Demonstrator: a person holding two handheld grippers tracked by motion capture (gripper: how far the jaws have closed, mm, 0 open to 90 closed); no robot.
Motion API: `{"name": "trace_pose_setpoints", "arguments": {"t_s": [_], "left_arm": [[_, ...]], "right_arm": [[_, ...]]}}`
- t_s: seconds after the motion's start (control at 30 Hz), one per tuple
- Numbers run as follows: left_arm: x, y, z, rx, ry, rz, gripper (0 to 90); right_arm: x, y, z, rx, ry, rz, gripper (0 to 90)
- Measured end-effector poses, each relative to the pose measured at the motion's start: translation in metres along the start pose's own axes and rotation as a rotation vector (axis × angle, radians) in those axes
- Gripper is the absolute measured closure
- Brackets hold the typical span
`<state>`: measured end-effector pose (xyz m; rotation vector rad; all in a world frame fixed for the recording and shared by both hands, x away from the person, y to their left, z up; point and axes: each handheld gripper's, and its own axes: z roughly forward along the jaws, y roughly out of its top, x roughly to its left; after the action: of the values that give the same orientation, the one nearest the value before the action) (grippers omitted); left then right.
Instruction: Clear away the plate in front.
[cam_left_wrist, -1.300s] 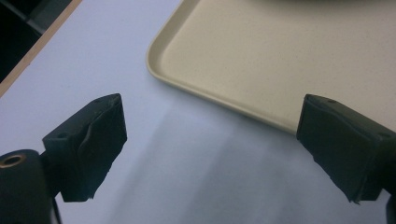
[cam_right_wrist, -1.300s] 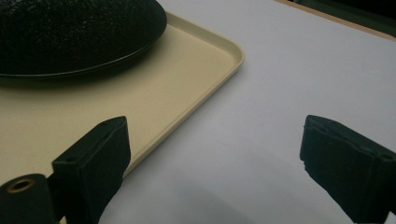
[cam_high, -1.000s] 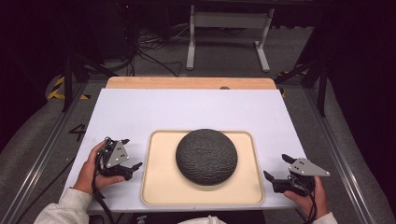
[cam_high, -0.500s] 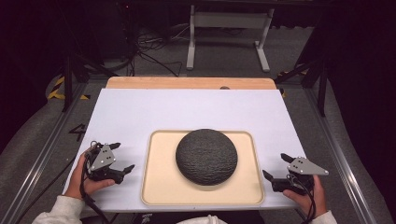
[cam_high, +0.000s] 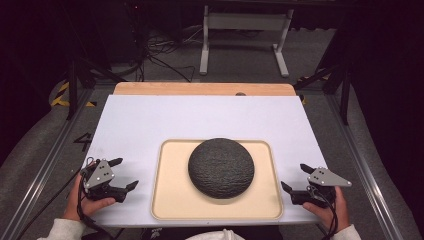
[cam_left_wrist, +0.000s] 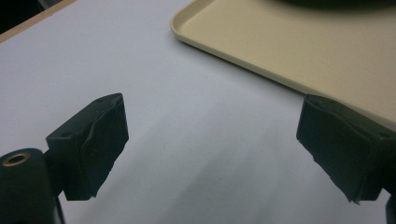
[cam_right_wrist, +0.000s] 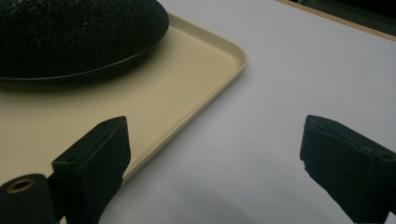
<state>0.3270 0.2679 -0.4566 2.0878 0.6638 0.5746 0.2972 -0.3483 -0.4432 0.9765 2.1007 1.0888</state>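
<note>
A beige tray (cam_high: 165, 200) was laid on the white tabletop (cam_high: 150, 120), near the edge closest to the person, with its long side running across the high view. A dark, rough-textured dome (cam_high: 221, 167) (round from above, low and flattened in the right gripper view) was set on the tray, slightly toward the far rim, with bare tray left around it on all sides.

The left claw (cam_high: 123, 173) was held in the left hand (cam_high: 89, 200) just beside the tray's left rim, clear of it; its jaws were spread wide and nothing was gripped between them. In the left gripper view the left claw (cam_left_wrist: 212, 158) was seen over bare white surface, with a corner of the tray (cam_left_wrist: 280, 42) lying beyond the jaws.

The right claw (cam_high: 295, 177) was held in the right hand (cam_high: 327, 207) just beside the tray's right rim, likewise released, with the jaws wide apart and pointed toward the tray. In the right gripper view the right claw (cam_right_wrist: 215, 158) was seen with one jaw in front of the tray (cam_right_wrist: 177, 84) edge and the other over the white surface; the dome (cam_right_wrist: 74, 35) was seen resting on the tray farther off.

A strip of bare wood (cam_high: 200, 89) was exposed along the far edge of the tabletop.
</note>
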Motion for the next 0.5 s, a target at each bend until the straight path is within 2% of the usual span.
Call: {"name": "trace_pose_setpoints", "arguments": {"t_s": [0.2,0.4,0.5], "left_arm": [[-0.0004,-0.0006,-0.0011,-0.005,-0.006,-0.019,9.6],[-0.0018,0.0,0.0002,-0.002,-0.011,-0.018,9.6],[-0.0024,0.0012,0.0008,0.002,-0.014,-0.004,9.6]], "right_arm": [[-0.001,-0.0012,-0.0034,-0.005,-0.007,0.002,9.0],[-0.0007,-0.001,-0.0034,-0.009,-0.003,0.001,9.0],[-0.0011,-0.0016,-0.0035,-0.006,-0.006,0.001,9.0]]}}
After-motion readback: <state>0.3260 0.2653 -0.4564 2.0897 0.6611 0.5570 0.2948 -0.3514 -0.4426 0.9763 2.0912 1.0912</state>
